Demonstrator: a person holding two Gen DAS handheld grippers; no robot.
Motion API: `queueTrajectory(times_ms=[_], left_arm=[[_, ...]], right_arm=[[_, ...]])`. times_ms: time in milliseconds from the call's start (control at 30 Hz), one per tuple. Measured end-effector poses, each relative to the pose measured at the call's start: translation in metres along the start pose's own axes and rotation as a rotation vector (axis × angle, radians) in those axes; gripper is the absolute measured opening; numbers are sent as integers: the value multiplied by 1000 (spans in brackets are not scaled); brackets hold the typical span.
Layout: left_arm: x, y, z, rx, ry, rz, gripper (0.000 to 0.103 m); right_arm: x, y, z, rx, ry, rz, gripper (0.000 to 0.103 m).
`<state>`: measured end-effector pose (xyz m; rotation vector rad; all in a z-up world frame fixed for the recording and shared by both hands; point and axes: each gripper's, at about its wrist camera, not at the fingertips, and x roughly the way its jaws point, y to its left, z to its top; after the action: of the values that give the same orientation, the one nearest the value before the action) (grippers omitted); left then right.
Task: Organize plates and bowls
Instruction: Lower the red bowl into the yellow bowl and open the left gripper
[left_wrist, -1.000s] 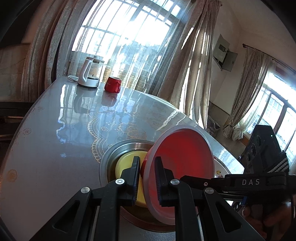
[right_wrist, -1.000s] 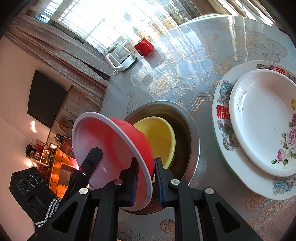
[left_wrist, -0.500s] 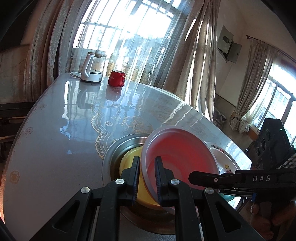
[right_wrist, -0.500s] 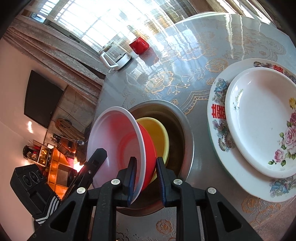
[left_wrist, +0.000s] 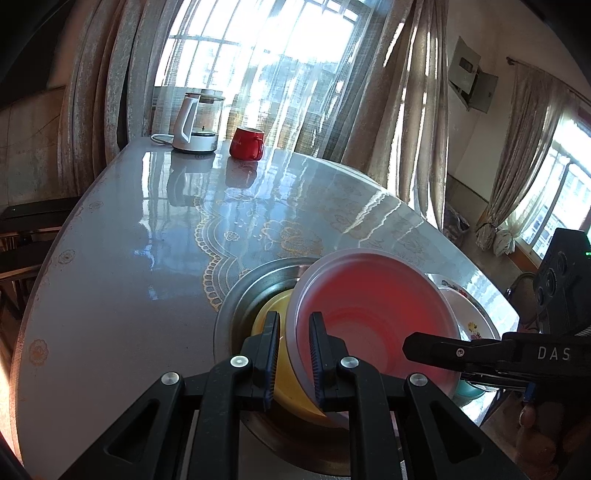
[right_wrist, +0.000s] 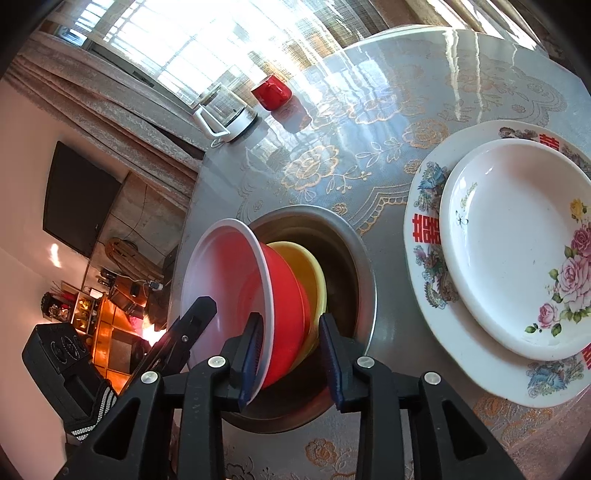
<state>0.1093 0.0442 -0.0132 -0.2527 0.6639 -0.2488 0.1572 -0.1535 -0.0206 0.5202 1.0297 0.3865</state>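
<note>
A red bowl (left_wrist: 373, 317) with a pale rim sits tilted in a yellow bowl (left_wrist: 273, 317), which lies in a steel basin (left_wrist: 255, 284). My left gripper (left_wrist: 293, 358) stands around the red bowl's rim, jaws slightly parted. In the right wrist view my right gripper (right_wrist: 290, 354) is open, its jaws wide on either side of the red bowl (right_wrist: 284, 295) and yellow bowl (right_wrist: 314, 273) in the basin (right_wrist: 354, 258). A white rose plate (right_wrist: 517, 243) lies on a larger patterned plate (right_wrist: 428, 229) to the right.
A glass kettle (left_wrist: 197, 122) and a red mug (left_wrist: 247, 142) stand at the table's far edge by the curtained window. The round glossy table (left_wrist: 129, 258) has an embroidered cloth. A teal bowl (left_wrist: 467, 391) peeks out under the right gripper.
The red bowl has been lowered from upright into the yellow bowl. My right gripper's jaws have opened off its rim; the left jaws have loosened.
</note>
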Motion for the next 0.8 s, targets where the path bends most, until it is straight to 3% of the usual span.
queueTrajectory(times_ms=[200, 333, 667, 800], left_arm=[[5, 6, 1, -22, 18, 13, 15], [6, 9, 3, -34, 20, 27, 15], [13, -3, 4, 31, 31, 60, 15], [9, 3, 4, -6, 33, 25, 35]], right_arm=[[-2, 1, -1, -23, -21, -10, 32], [3, -2, -1, -18, -20, -15, 19], [10, 11, 5, -93, -48, -104, 19], [5, 8, 4, -95, -70, -81, 26]])
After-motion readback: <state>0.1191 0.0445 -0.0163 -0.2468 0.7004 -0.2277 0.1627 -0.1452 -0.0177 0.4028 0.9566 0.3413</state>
